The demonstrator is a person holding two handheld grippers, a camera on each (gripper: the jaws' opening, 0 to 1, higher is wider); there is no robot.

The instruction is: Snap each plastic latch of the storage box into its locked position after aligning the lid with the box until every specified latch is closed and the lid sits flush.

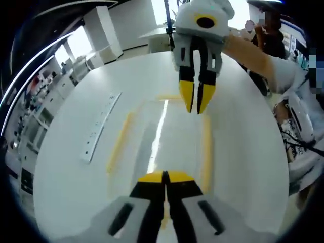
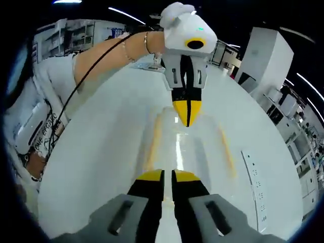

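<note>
A clear plastic storage box with its lid (image 1: 174, 134) (image 2: 195, 147) on lies on the round white table (image 1: 243, 126) (image 2: 101, 152). Yellow latches run along its long sides (image 1: 119, 143) (image 1: 206, 152) (image 2: 153, 142) (image 2: 228, 149). My left gripper (image 1: 164, 177) (image 2: 187, 115) is shut, its yellow tips over one short end of the box. My right gripper (image 2: 168, 175) (image 1: 196, 101) hovers at the opposite short end, its jaws a narrow gap apart with nothing between them. The two grippers face each other across the lid.
A white power strip (image 1: 100, 126) (image 2: 255, 187) lies on the table beside the box. The person (image 1: 298, 116) (image 2: 40, 121) stands at the table's edge behind the right gripper. White cabinets (image 1: 104, 33) (image 2: 266, 50) and shelving ring the room.
</note>
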